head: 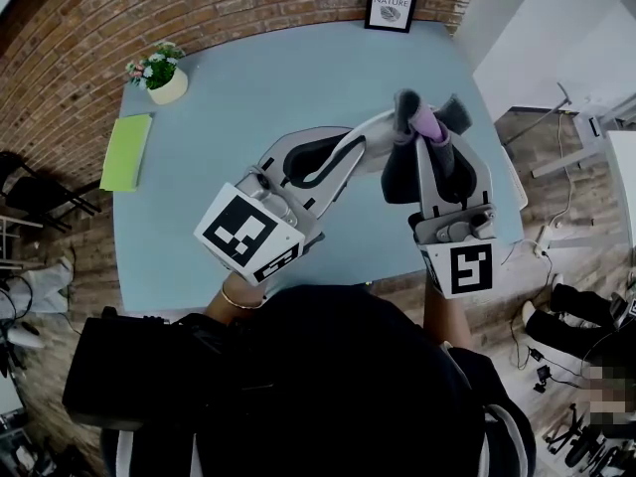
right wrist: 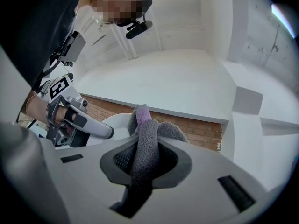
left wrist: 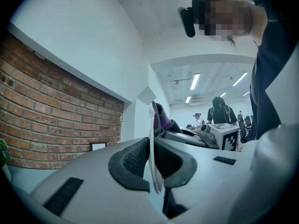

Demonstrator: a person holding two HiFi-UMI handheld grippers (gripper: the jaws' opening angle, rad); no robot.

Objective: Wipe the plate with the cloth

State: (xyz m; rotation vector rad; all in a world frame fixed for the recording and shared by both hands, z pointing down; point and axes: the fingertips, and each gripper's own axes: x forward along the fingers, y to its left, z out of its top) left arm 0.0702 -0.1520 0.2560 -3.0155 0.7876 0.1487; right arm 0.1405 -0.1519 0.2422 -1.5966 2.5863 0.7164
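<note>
Far left on the pale blue desk [head: 298,78]: a green notebook [head: 127,152] flat near the edge, and a small potted plant [head: 164,76] at the back corner by the brick wall [head: 199,8]. A framed picture [head: 391,4] leans on the wall at the desk's far side. All of these sit well apart from the action.

The left hand-held gripper [head: 316,159] is held up over the near part of the desk, pointing roughly level toward the right. Its jaws are clamped on the rim of a white plate [head: 363,132]. The left gripper view shows the plate edge-on, standing upright, pinched between both dark pads with no gap. The plate is off the desk, in the air, and sticks out toward the other gripper. There is a thin bracelet [head: 241,301] on the wrist behind this gripper.

The right hand-held gripper [head: 429,117] is just beside it, pointing away from the person, with its marker cube [head: 459,266] nearest the body. Its jaws are closed on a bunched grey and purple cloth [head: 402,172]. The right gripper view shows the cloth squeezed between the pads, a tuft poking out past the tips and the rest hanging down below. The cloth tuft sits right at the plate's far rim, against the face turned to this gripper. It looks like it is touching, but I can't be sure of contact.

Wood floor [head: 556,237] shows on the right.
</note>
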